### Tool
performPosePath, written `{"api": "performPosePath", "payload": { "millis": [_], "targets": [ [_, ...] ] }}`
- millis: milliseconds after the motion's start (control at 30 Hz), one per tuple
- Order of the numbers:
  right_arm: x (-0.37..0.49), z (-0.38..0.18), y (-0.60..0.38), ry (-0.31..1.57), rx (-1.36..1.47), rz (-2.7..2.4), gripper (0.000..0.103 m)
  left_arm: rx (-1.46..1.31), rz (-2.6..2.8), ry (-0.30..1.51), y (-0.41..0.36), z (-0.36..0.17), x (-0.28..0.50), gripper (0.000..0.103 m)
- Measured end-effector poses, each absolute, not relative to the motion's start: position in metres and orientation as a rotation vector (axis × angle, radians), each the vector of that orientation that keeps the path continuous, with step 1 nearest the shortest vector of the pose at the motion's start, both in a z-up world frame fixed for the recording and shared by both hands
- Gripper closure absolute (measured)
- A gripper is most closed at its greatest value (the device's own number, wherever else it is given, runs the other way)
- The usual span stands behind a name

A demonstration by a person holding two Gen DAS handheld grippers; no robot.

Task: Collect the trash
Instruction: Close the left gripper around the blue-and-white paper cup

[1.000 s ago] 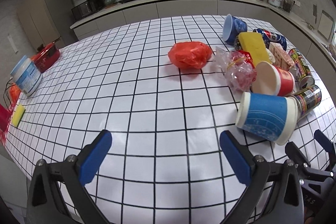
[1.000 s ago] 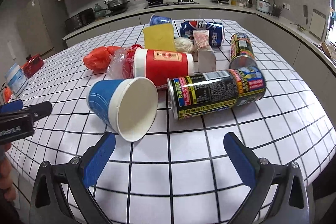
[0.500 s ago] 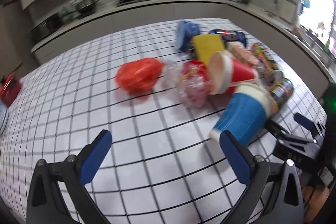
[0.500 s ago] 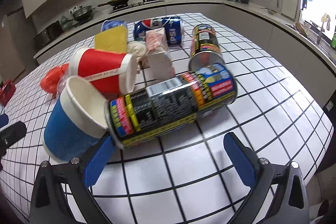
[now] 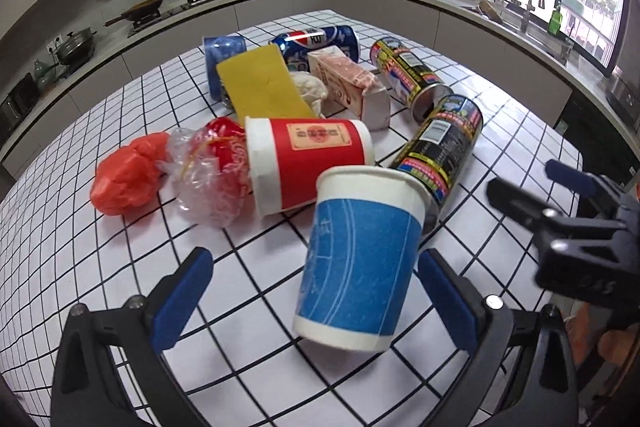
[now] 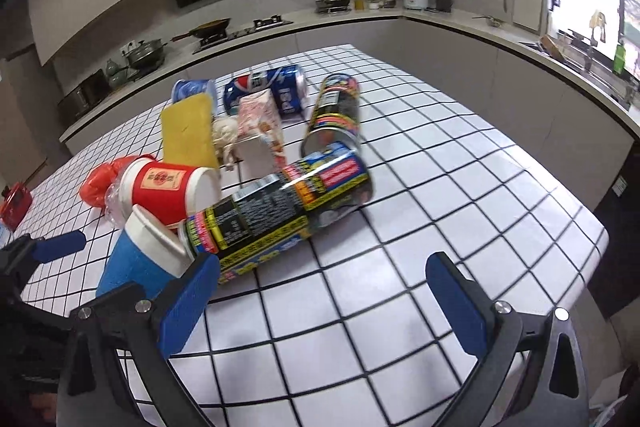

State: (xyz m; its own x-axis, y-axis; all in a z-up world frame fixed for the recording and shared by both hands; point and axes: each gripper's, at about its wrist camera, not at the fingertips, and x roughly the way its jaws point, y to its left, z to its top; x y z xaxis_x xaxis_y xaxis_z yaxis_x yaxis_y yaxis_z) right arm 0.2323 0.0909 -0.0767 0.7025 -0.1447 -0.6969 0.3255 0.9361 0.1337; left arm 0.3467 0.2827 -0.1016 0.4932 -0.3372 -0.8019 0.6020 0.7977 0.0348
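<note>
A heap of trash lies on the white grid-patterned table (image 5: pixel 80 259). A blue paper cup (image 5: pixel 356 259) lies on its side between the open jaws of my left gripper (image 5: pixel 316 287), nearer the right finger. It also shows in the right wrist view (image 6: pixel 140 259). Behind it lie a red paper cup (image 5: pixel 308 159), a black can (image 5: pixel 440 151), a clear crumpled wrapper (image 5: pixel 204 171) and an orange-red bag (image 5: pixel 128 175). My right gripper (image 6: pixel 320 299) is open and empty over bare table, with the black can (image 6: pixel 280 211) just beyond its left finger.
Further back lie a yellow sponge (image 5: pixel 264 87), a second black can (image 5: pixel 408 71), a Pepsi can (image 5: pixel 316 43), a pink carton (image 5: pixel 348 83) and another blue cup (image 5: pixel 222 63). The table's right edge (image 6: pixel 592 227) drops to the floor. Kitchen counters run behind.
My left gripper has swung right and moved in, so the blue cup now lies between its fingers. My right gripper has swung right too, with the black can shifted toward its left finger.
</note>
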Motion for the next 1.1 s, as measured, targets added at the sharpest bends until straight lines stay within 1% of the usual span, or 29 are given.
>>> {"api": "performPosePath", "payload": {
  "millis": [33,100,167,300,633,700,733,1100],
  "targets": [
    [0.229,-0.076,0.087,0.749,0.262,-0.278,0.0,0.33,-0.58,0.889,0.282,-0.104,0.347,0.001],
    [0.223,-0.075,0.082,0.746,0.266,-0.297,0.0,0.326,-0.578,0.896,0.279,-0.107,0.349,0.01],
    [0.217,-0.074,0.08,0.742,0.268,-0.309,0.0,0.32,-0.583,0.909,0.278,-0.11,0.35,0.016],
    [0.208,-0.072,0.075,0.738,0.269,-0.324,0.0,0.314,-0.583,0.924,0.28,-0.114,0.348,0.02],
    [0.205,-0.069,0.068,0.745,0.257,-0.334,0.0,0.279,-0.539,0.94,0.283,-0.12,0.346,0.021],
    [0.207,-0.07,0.065,0.751,0.258,-0.324,0.0,0.278,-0.534,0.938,0.282,-0.12,0.346,0.024],
    [0.208,-0.07,0.063,0.751,0.258,-0.317,0.0,0.281,-0.526,0.934,0.281,-0.12,0.346,0.024],
    [0.252,-0.068,0.061,0.763,0.203,-0.164,0.0,0.238,-0.391,0.968,0.282,-0.123,0.35,0.024]
  ]
}}
